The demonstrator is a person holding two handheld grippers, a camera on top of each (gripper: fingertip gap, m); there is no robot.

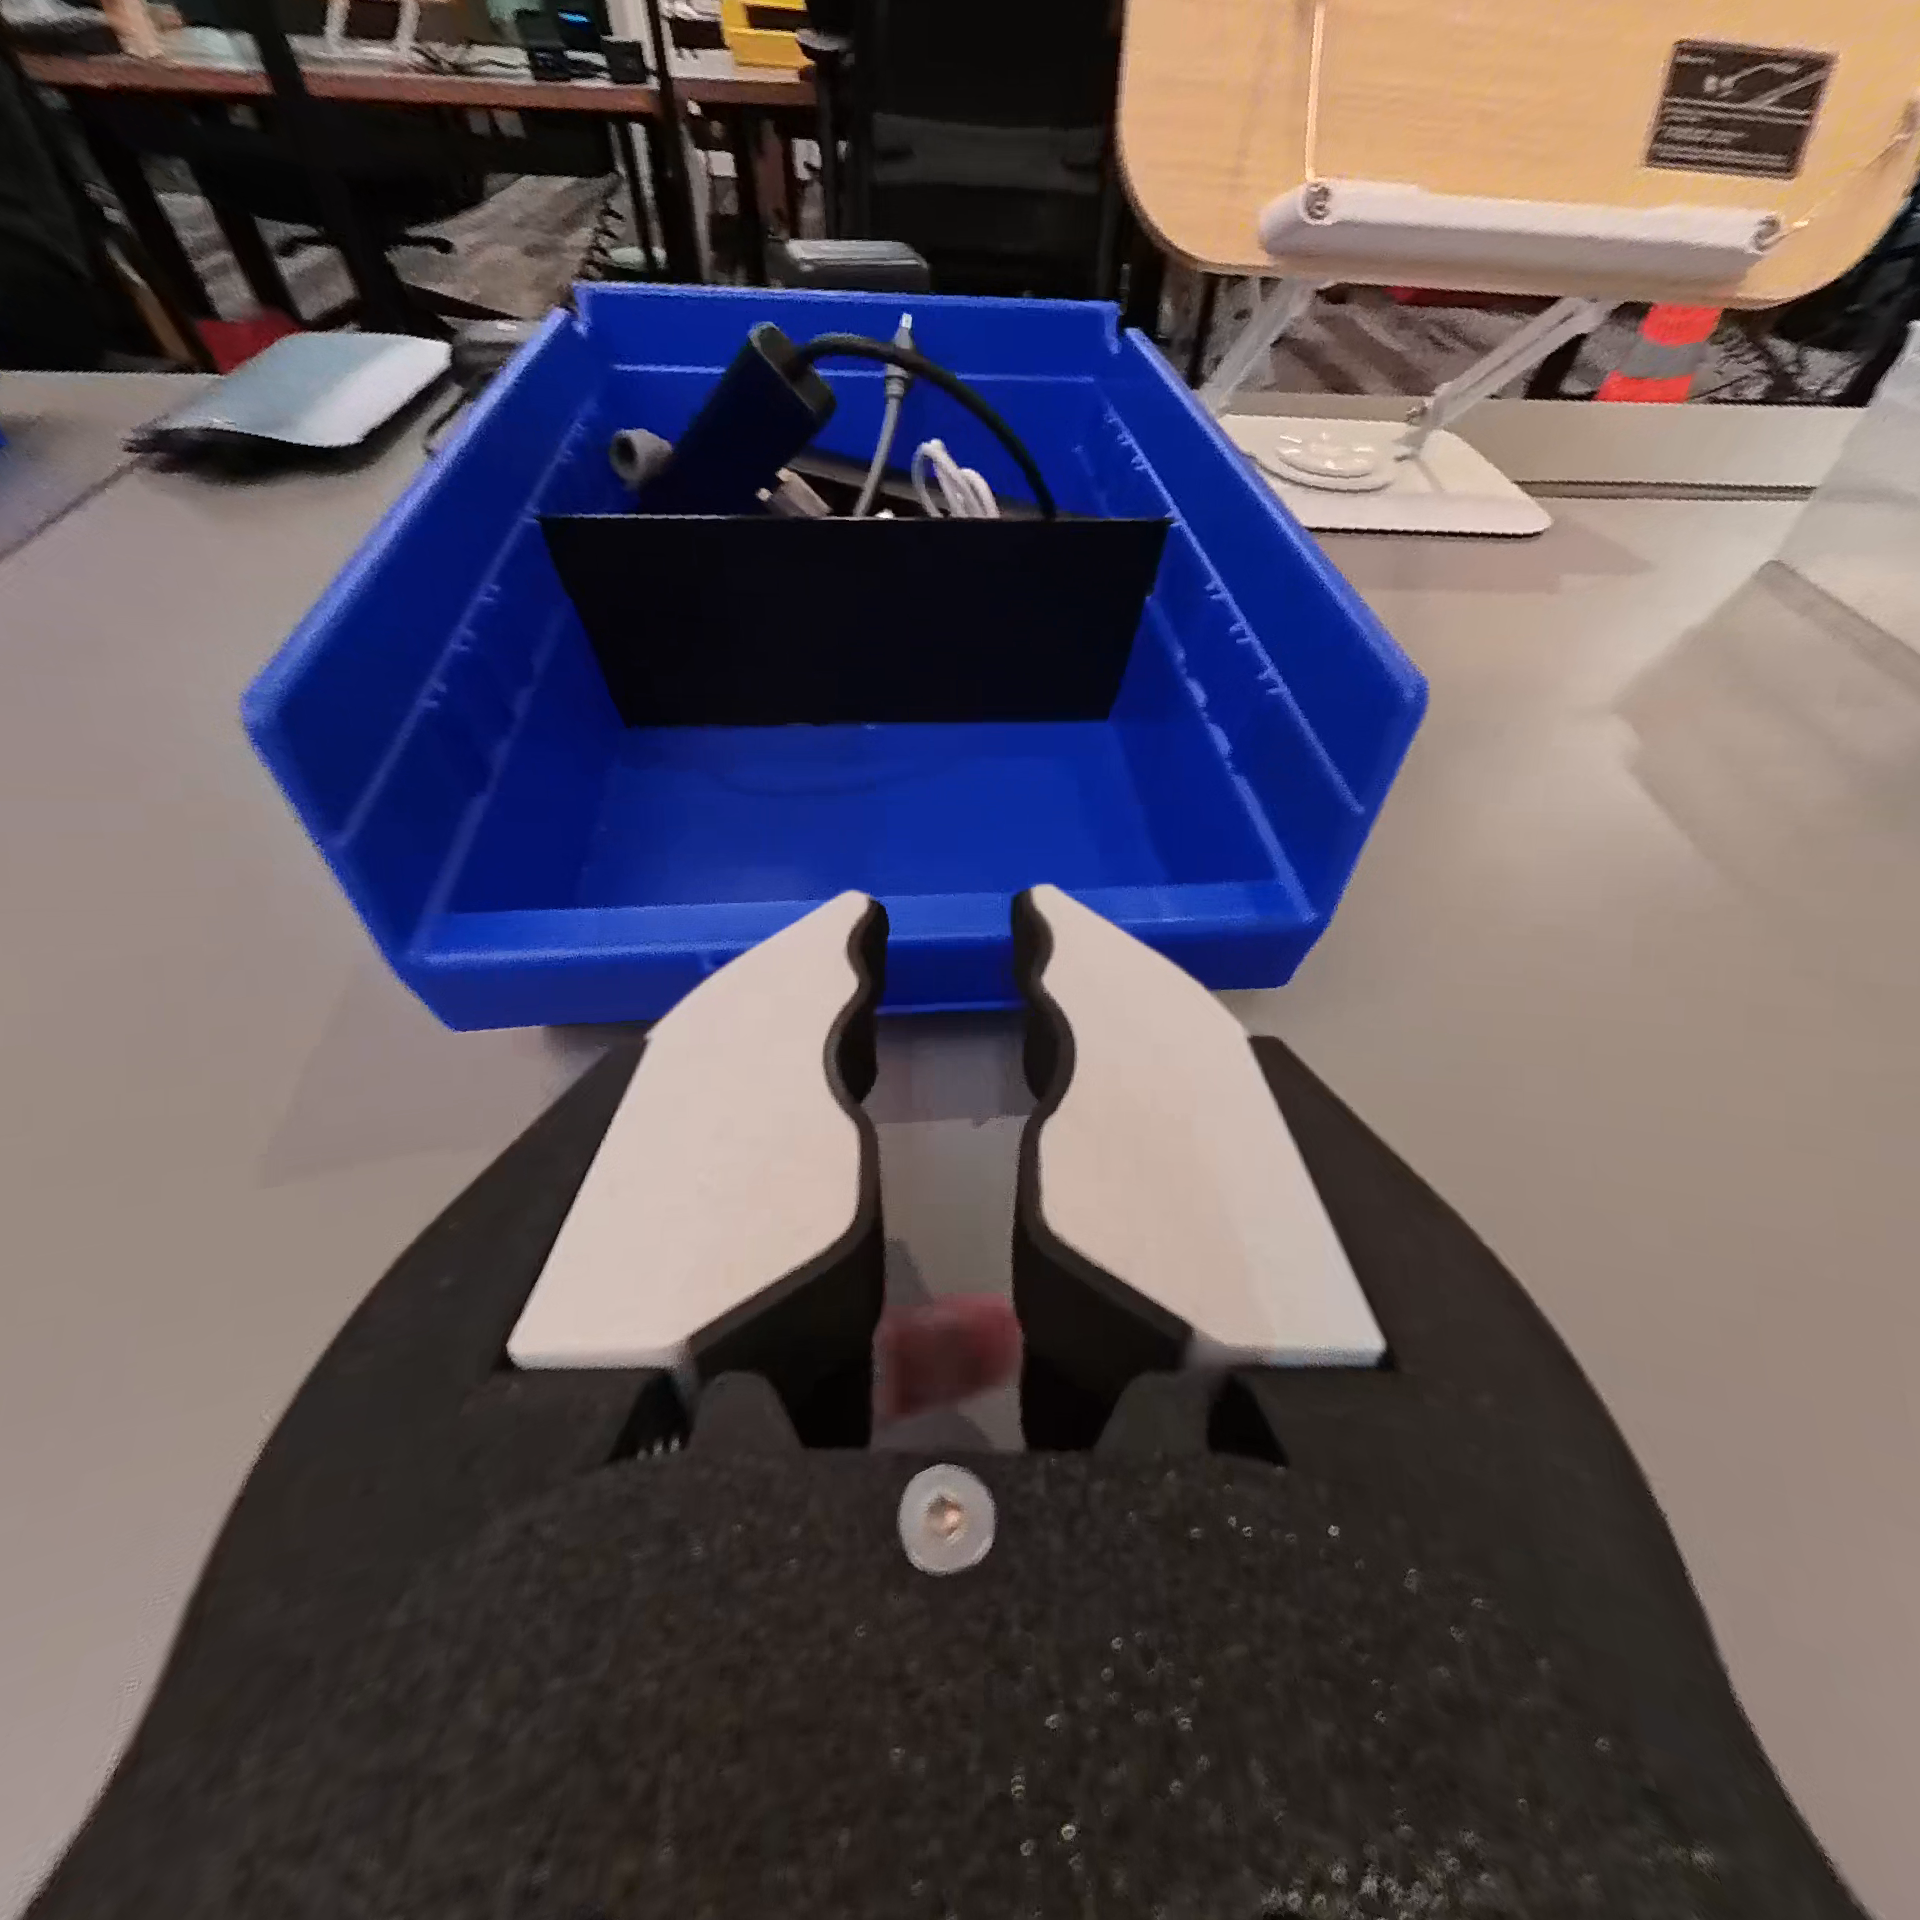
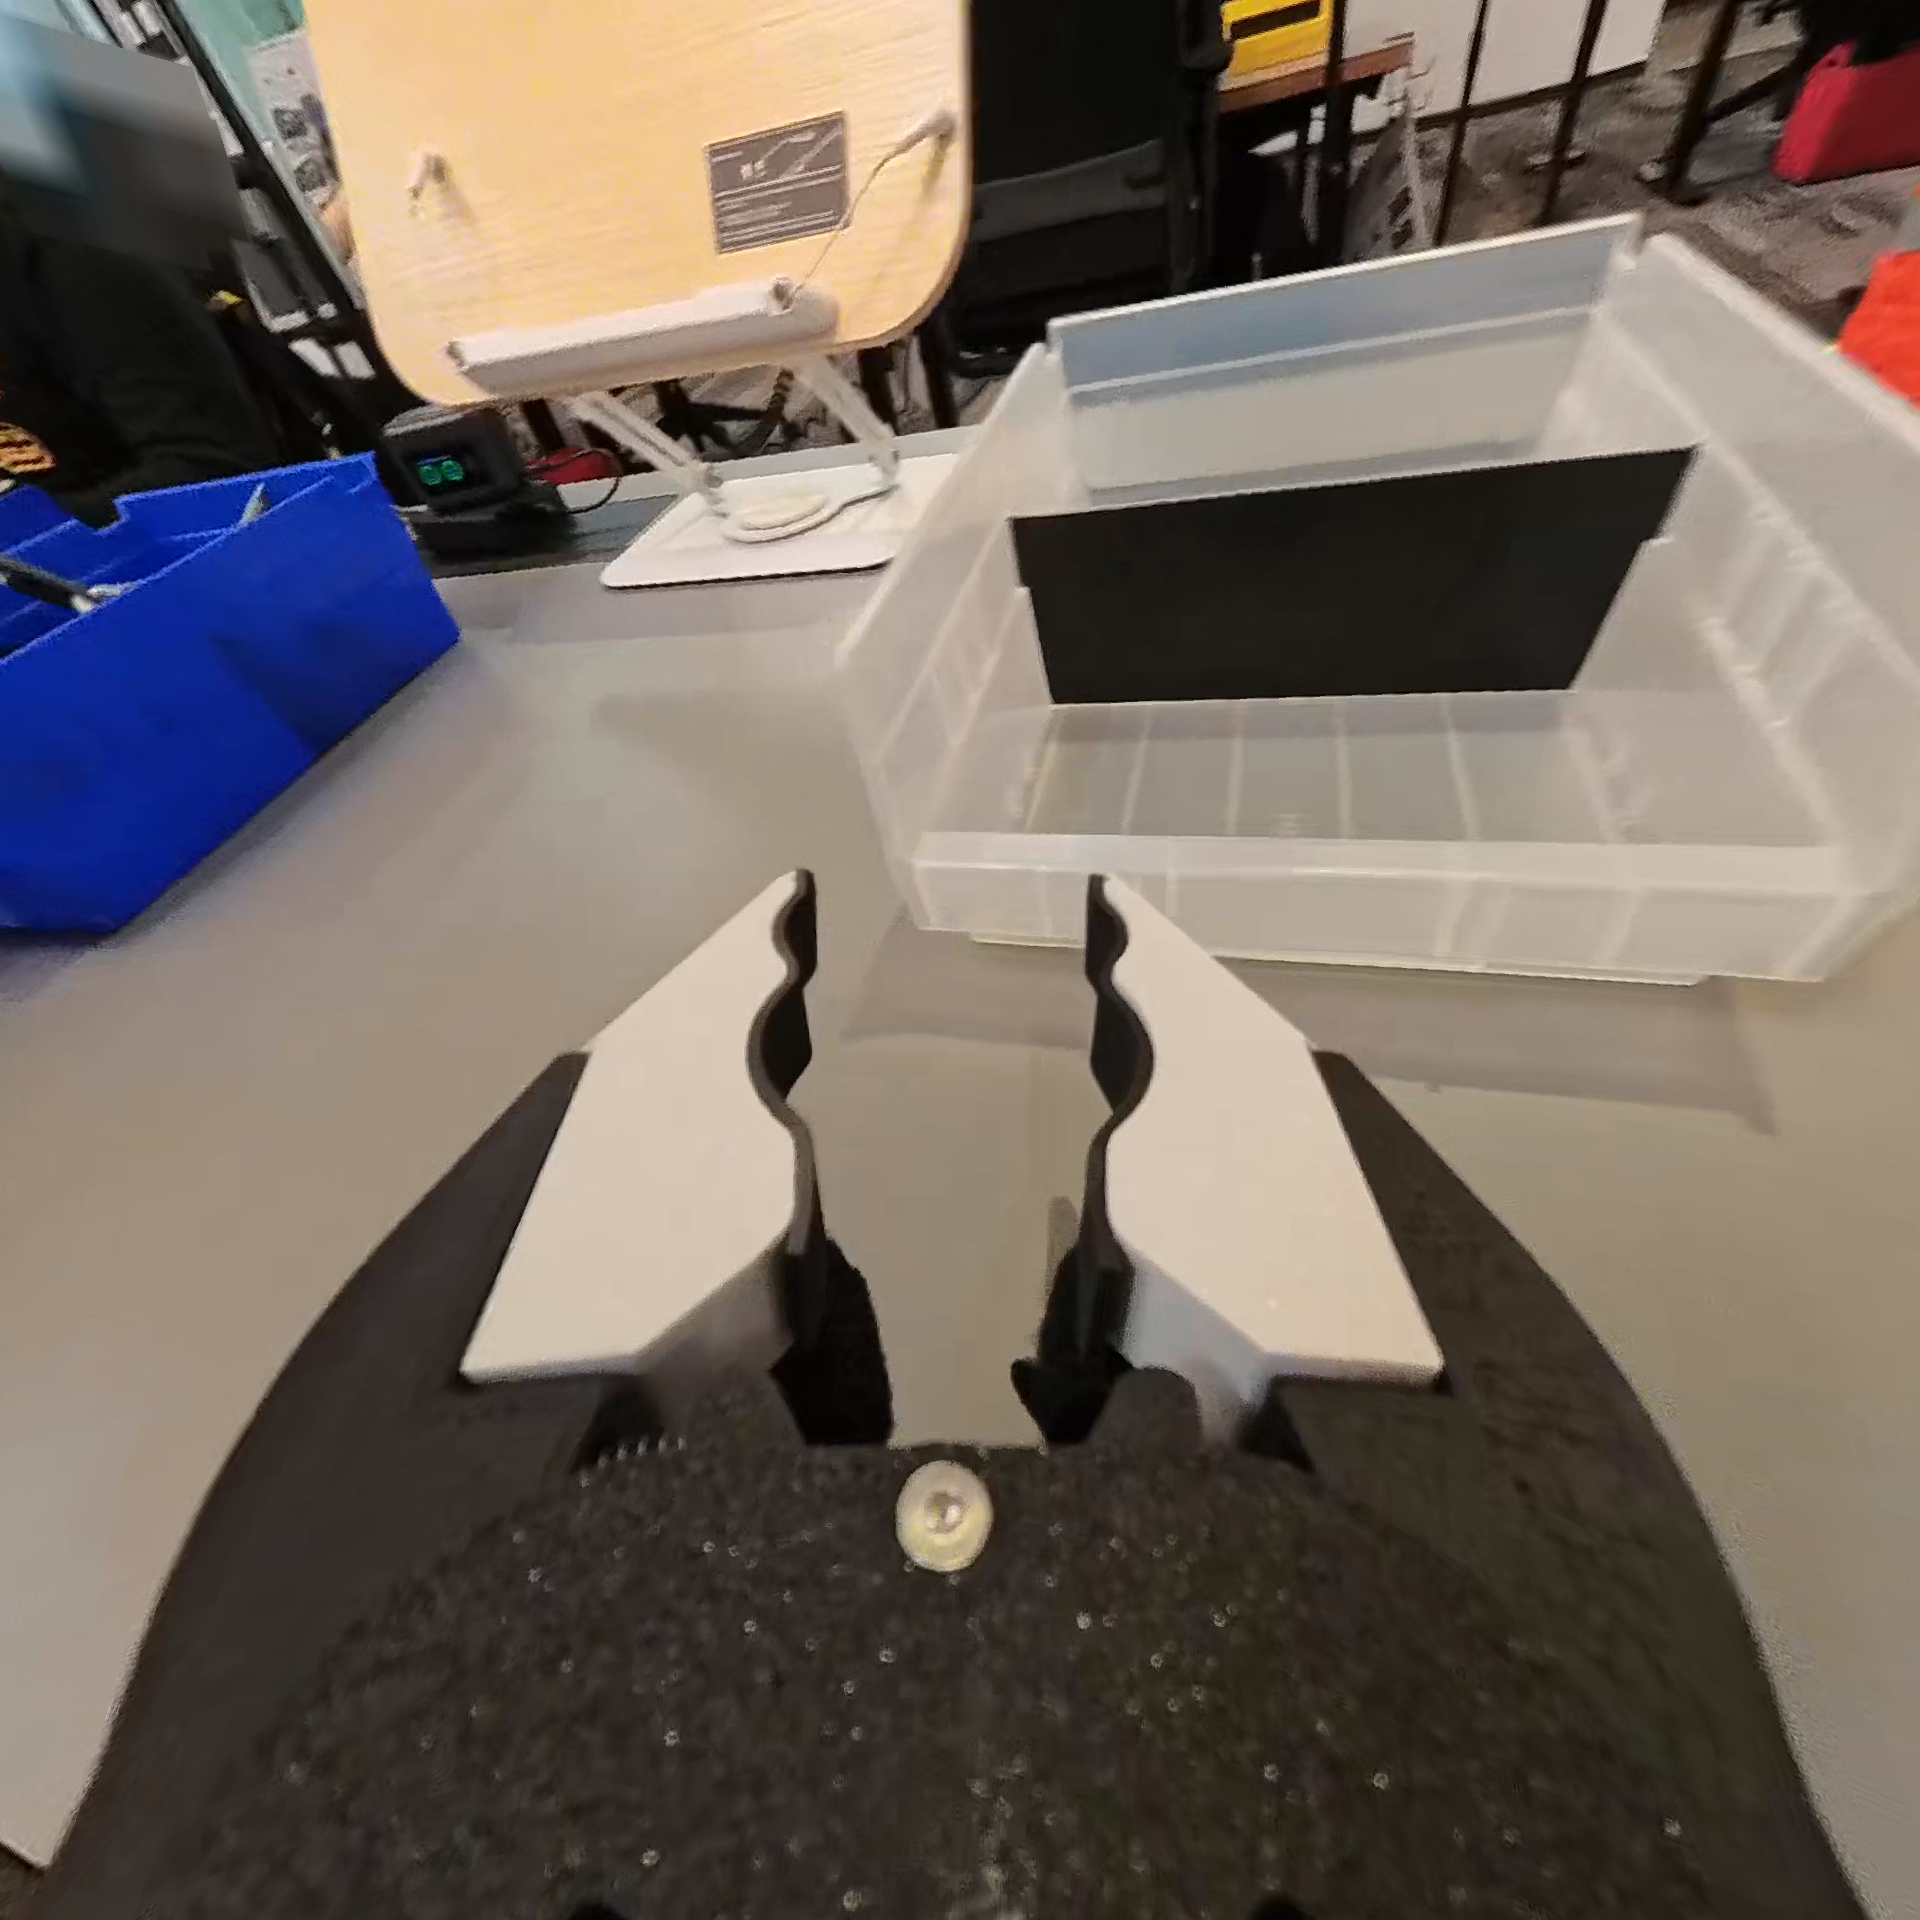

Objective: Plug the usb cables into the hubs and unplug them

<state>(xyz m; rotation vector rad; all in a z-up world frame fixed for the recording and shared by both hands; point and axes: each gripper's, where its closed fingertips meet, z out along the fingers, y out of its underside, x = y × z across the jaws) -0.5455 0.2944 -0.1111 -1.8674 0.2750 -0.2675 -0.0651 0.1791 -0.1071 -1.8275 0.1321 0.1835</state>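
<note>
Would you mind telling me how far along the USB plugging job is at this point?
Nothing looks done yet. The dark hub and the cables lie behind the black divider in the blue bin. Nothing is in hand: the left gripper and right gripper are open and empty. The clear bin looks empty. All plugging and unplugging remains.

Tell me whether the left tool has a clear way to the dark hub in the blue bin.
Probably yes, from above. The left tool is open and empty at the blue bin's low front wall. The dark hub leans behind the black divider, which blocks a straight reach, and cables crowd it.
</note>
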